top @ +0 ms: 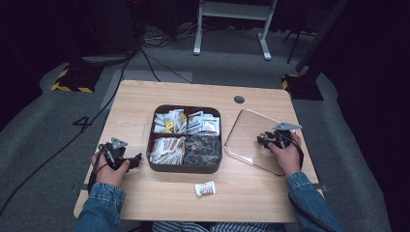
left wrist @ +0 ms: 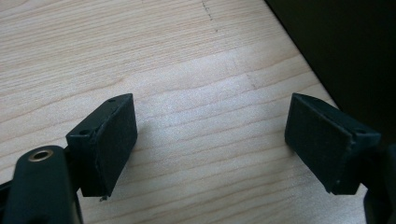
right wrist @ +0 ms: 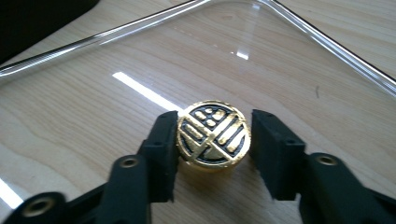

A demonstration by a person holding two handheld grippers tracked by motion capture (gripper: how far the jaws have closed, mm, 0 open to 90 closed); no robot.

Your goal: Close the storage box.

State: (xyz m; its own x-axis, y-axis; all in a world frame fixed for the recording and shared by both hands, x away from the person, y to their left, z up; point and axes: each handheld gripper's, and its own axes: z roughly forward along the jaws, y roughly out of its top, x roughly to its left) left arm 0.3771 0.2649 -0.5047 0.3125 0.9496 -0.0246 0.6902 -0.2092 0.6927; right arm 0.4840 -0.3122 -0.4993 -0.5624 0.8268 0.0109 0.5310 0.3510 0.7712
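- Two hand-held grippers are at work. The right gripper [top: 265, 139] has its jaws drawn in narrow on the gold knob [right wrist: 213, 134], one pad against each side of the round cap.
- The left gripper [left wrist: 210, 140] stands wide open with nothing between its pads. It is held low over bare table [top: 145, 96], just left of the compartment box [top: 183, 168].
- The knob sits at the middle of the clear lid [right wrist: 327, 44], which lies flat on the table to the right of the box, close to it but apart from it.
- The box is uncovered. Its four compartments hold sachets and packets, and one loose sachet [top: 205, 188] lies on the table in front of it.
- Risk 1: the knob is round and glossy and the pads hold it only at its rim. The likely cause of a slip is lifting before the grip is firm, and the lid would then drop back.
- Risk 2: a lid hung from one central point may tilt or swing. A rim that comes in low could strike the box wall or settle askew.
- Risk 3: packets standing proud of the compartments could keep the lid from seating.
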